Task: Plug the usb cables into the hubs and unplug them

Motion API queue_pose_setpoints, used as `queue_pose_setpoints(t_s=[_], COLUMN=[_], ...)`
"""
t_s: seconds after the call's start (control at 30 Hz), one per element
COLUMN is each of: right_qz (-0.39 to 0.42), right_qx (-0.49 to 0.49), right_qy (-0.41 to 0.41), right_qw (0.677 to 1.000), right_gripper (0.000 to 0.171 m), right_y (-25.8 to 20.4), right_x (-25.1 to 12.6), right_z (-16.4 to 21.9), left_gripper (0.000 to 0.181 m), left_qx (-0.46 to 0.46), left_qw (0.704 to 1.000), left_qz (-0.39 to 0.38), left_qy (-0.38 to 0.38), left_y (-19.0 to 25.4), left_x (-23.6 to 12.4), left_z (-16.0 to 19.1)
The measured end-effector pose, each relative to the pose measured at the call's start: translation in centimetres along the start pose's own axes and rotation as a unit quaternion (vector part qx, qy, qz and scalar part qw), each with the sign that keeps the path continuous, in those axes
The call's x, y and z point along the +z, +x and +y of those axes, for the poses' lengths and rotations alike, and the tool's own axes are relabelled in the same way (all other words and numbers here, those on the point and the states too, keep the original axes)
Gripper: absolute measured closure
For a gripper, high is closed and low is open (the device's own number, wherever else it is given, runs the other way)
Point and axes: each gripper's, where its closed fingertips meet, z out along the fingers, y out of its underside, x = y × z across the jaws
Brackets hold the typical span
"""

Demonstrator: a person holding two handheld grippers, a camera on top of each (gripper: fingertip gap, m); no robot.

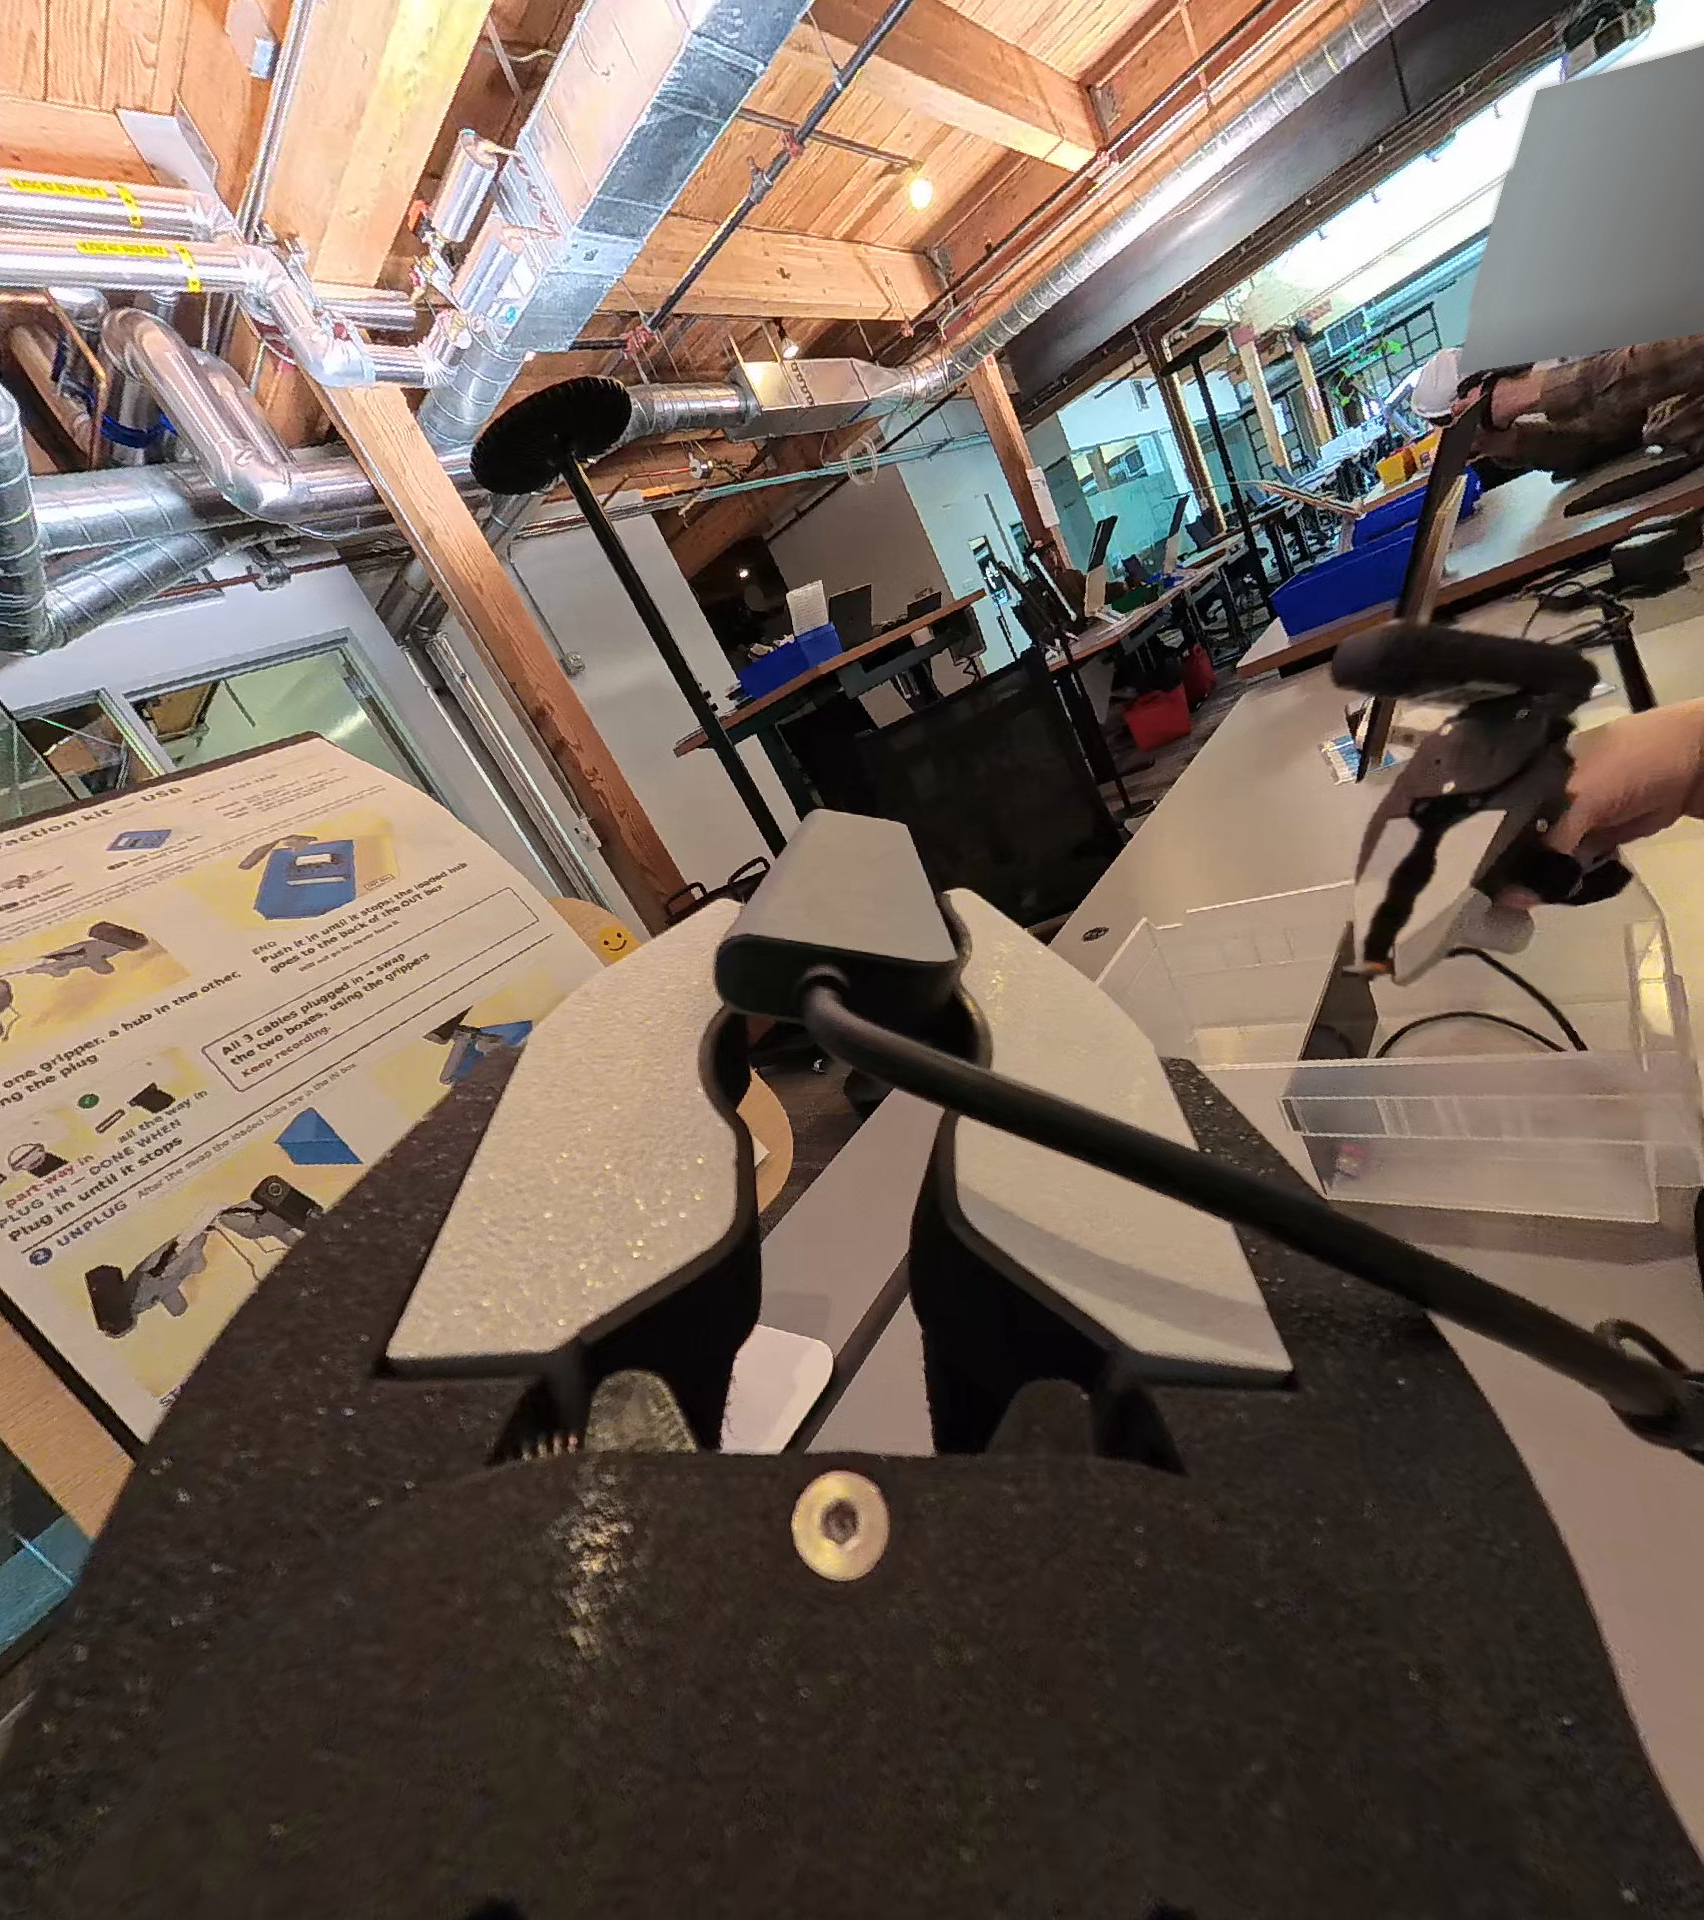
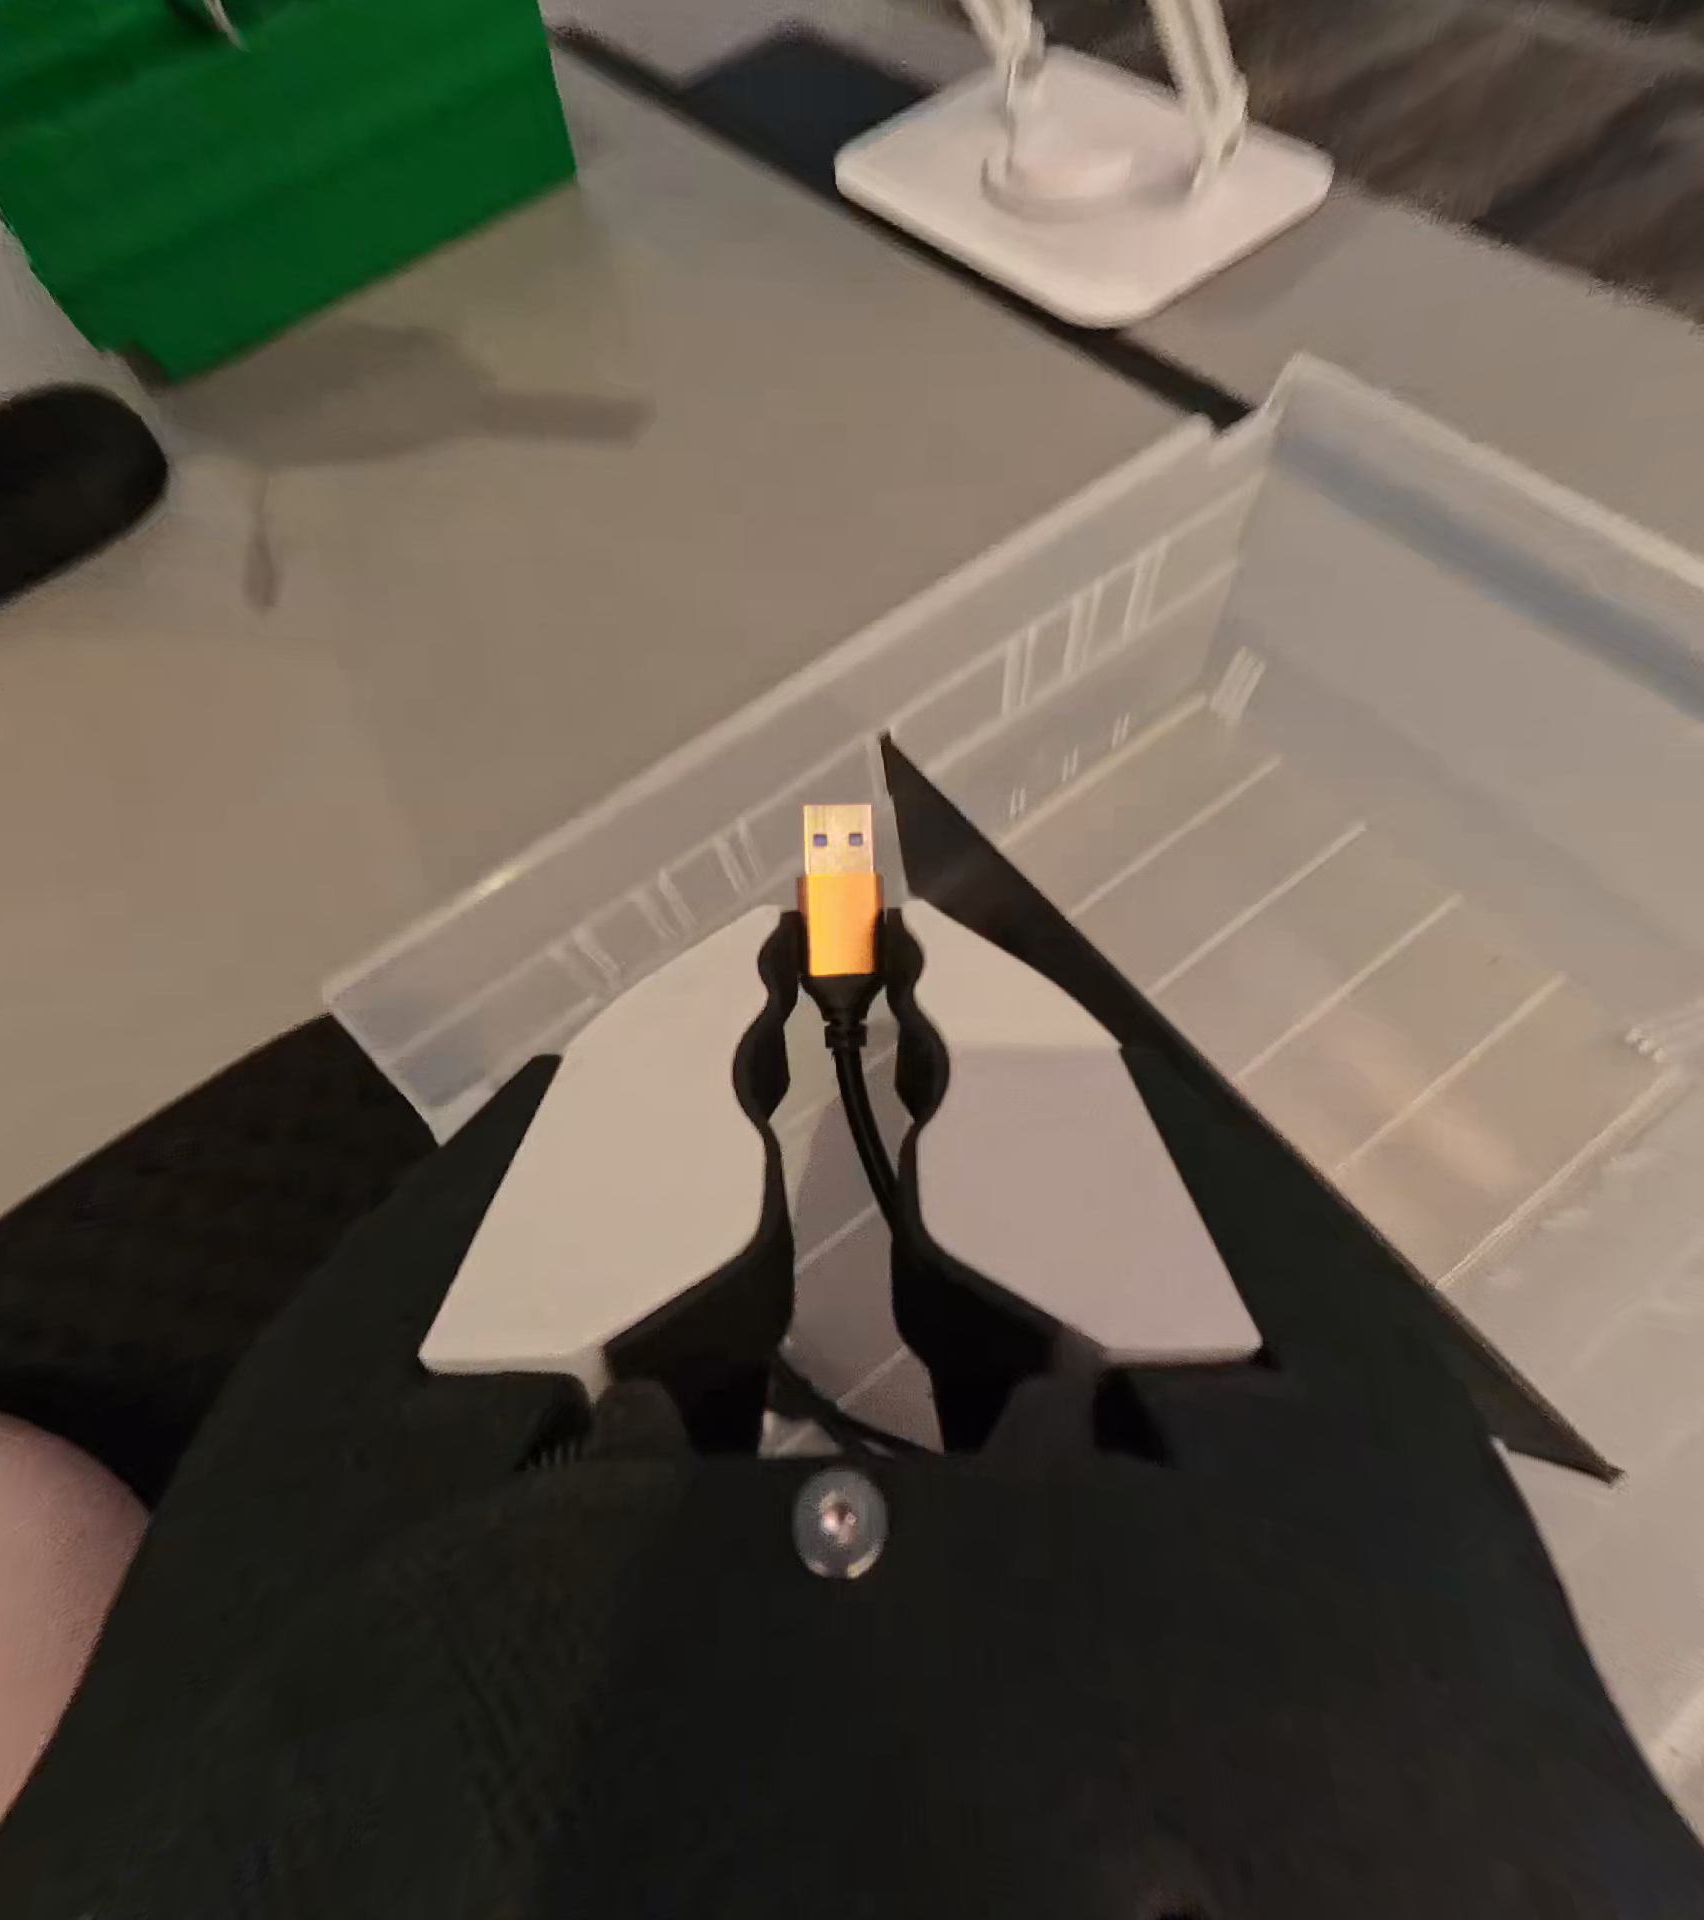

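My left gripper [image 1: 843,961] is shut on a dark grey USB hub [image 1: 843,909] and holds it up, tilted toward the ceiling. The hub's black cable [image 1: 1243,1195] runs down to the lower right. My right gripper [image 2: 840,935] is shut on an orange USB plug [image 2: 840,920] whose metal tip points forward, with its black cable [image 2: 869,1132] trailing back between the fingers. It hangs over a clear plastic bin [image 2: 1347,935]. The right gripper also shows in the left wrist view [image 1: 1373,961], held by a hand above the clear bin [image 1: 1492,1122].
An instruction sheet [image 1: 173,1018] stands at the left. A green box [image 2: 235,156] and a white stand base [image 2: 1087,177] sit on the grey table [image 2: 515,520] beyond the bin. A black divider plate [image 2: 1139,1039] stands in the bin. A person sits at the far right. Left tips to right tips: about 40 cm.
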Motion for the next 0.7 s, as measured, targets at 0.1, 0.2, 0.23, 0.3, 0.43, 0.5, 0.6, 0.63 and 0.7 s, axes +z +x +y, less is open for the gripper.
queue_pose_setpoints(t_s=[0.1,0.2,0.23,0.3,0.43,0.5,0.6,0.63,0.7], right_qz=[-0.004,-0.031,-0.017,0.047,0.226,0.287,0.289,0.282,0.292], right_qx=[0.017,0.055,0.056,0.025,-0.190,-0.314,-0.500,-0.548,-0.599], right_qy=[-0.061,-0.034,-0.017,0.020,0.138,0.205,0.281,0.280,0.246], right_qw=[0.998,0.997,0.998,0.998,0.945,0.881,0.766,0.736,0.704], right_gripper=[0.152,0.138,0.137,0.133,0.124,0.121,0.120,0.122,0.127], right_y=[0.3,-0.1,0.2,1.1,-0.4,-4.2,-13.2,-15.6,-17.9], right_x=[1.6,1.8,1.3,-0.1,-3.0,-3.3,-0.5,1.2,4.4], right_z=[1.9,0.3,-0.6,-3.3,-13.3,-18.6,-22.9,-23.2,-23.4], left_gripper=[0.151,0.151,0.151,0.151,0.151,0.151,0.151,0.151,0.151], left_qx=[0.000,-0.004,-0.006,-0.020,-0.070,-0.100,-0.133,-0.143,-0.160], left_qw=[1.000,1.000,1.000,0.999,0.994,0.990,0.983,0.981,0.976], left_qz=[0.002,0.008,0.012,0.026,0.079,0.100,0.126,0.134,0.147], left_qy=[0.000,0.002,0.001,0.001,-0.006,-0.012,-0.010,-0.012,-0.019], left_y=[0.1,0.3,0.4,0.7,2.2,2.8,3.6,3.9,4.5], left_x=[0.0,0.0,0.0,0.2,0.8,1.1,1.4,1.5,1.7], left_z=[0.0,-0.1,-0.1,-0.1,0.4,0.7,0.8,0.9,1.1])
